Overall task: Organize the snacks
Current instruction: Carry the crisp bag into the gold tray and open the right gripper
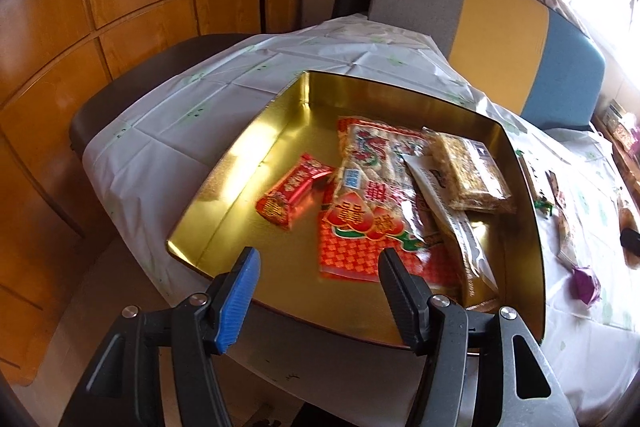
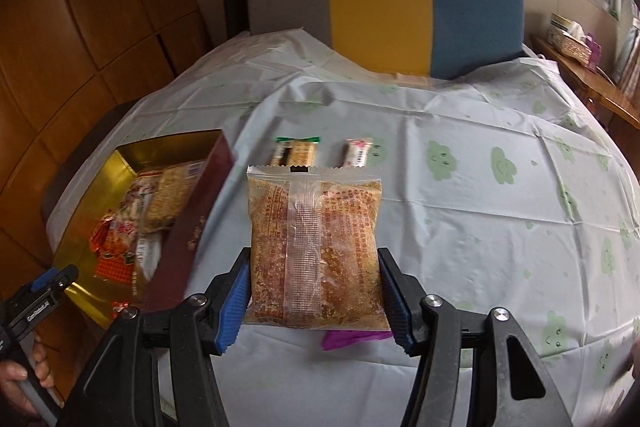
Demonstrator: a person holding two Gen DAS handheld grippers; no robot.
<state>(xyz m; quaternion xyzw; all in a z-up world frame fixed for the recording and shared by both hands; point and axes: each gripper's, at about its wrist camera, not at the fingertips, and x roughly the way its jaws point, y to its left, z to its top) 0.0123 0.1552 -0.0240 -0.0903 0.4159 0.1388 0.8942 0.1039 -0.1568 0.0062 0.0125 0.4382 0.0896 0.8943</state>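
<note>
A gold-lined tin box (image 1: 240,163) sits on the table and holds several snack packs: a small red packet (image 1: 294,191), a large red-patterned bag (image 1: 372,195) and a clear pack of golden bars (image 1: 470,175). My left gripper (image 1: 318,291) is open and empty, hovering over the box's near edge. My right gripper (image 2: 316,295) is shut on a clear packet of golden crumbly snack (image 2: 316,247), held above the tablecloth to the right of the box (image 2: 188,227). The left gripper shows in the right wrist view (image 2: 44,291) at the box's near corner.
Two small snack bars (image 2: 296,151) (image 2: 359,151) lie on the white tablecloth (image 2: 480,227) beyond the held packet. A purple wrapper (image 2: 352,337) lies under it. A grey, yellow and blue chair back (image 2: 384,3) stands behind the table. Wooden cabinets are to the left.
</note>
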